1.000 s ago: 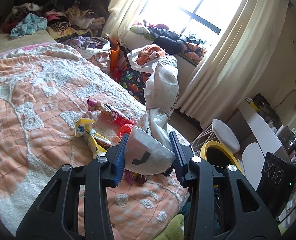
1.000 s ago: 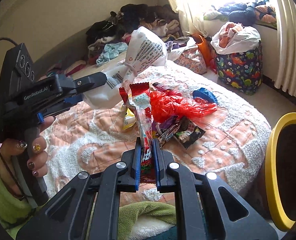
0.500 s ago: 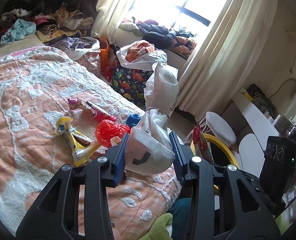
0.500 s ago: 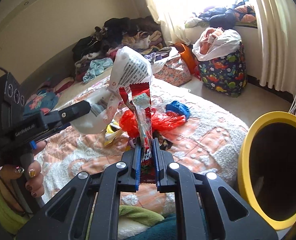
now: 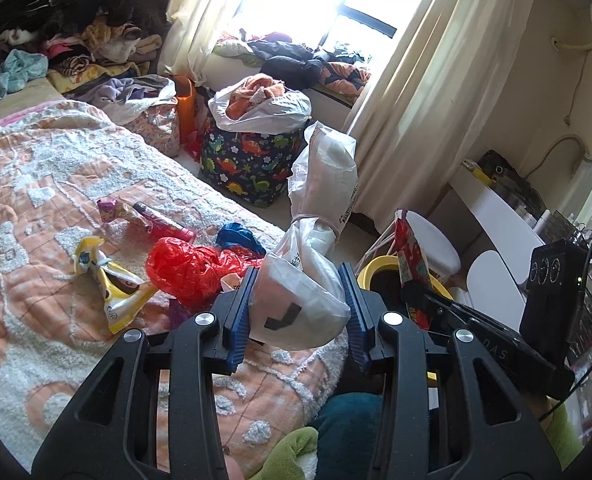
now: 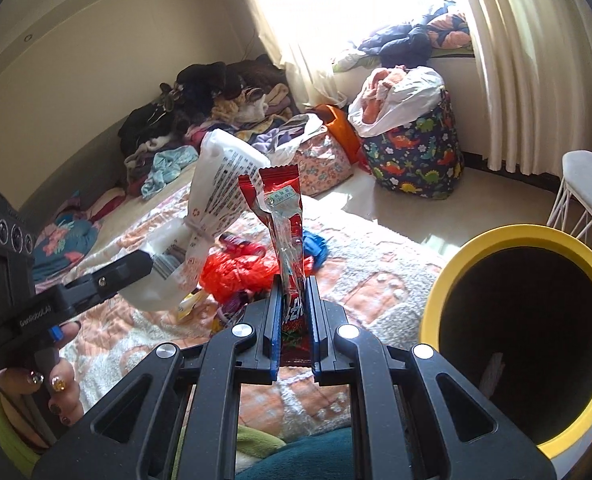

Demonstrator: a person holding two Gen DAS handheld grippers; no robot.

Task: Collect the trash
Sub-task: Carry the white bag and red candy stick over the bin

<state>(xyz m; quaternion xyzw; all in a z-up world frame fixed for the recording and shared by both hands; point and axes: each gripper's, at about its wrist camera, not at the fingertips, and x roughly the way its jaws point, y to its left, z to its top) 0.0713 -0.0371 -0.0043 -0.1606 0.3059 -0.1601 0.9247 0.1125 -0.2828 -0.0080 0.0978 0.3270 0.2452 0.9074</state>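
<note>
**Q:** State of both tools, and where is the trash?

**A:** I have the left gripper (image 5: pixel 299 312) pinching a white bag (image 5: pixel 301 304), which stands up well past the pads. The right gripper (image 6: pixel 292 312) is pressed almost together on a red wrapper (image 6: pixel 283 216). The bin (image 6: pixel 447 280) sits just beside the bed (image 5: pixel 36 184), at my right. More trash lies on the bed: a red bag (image 5: pixel 184 268) and a yellow wrapper (image 5: pixel 114 288).

**Q:** Failure modes?

**A:** The wrapper is held low and stands tall; I judge it may catch the bin rim and land on the floor. The slack bag may snag or slide out.

**Q:** Visibility limits?

**A:** The bin interior is dark; its contents are unreadable. My gripper hides its base, and the wrapper print is too small.
</note>
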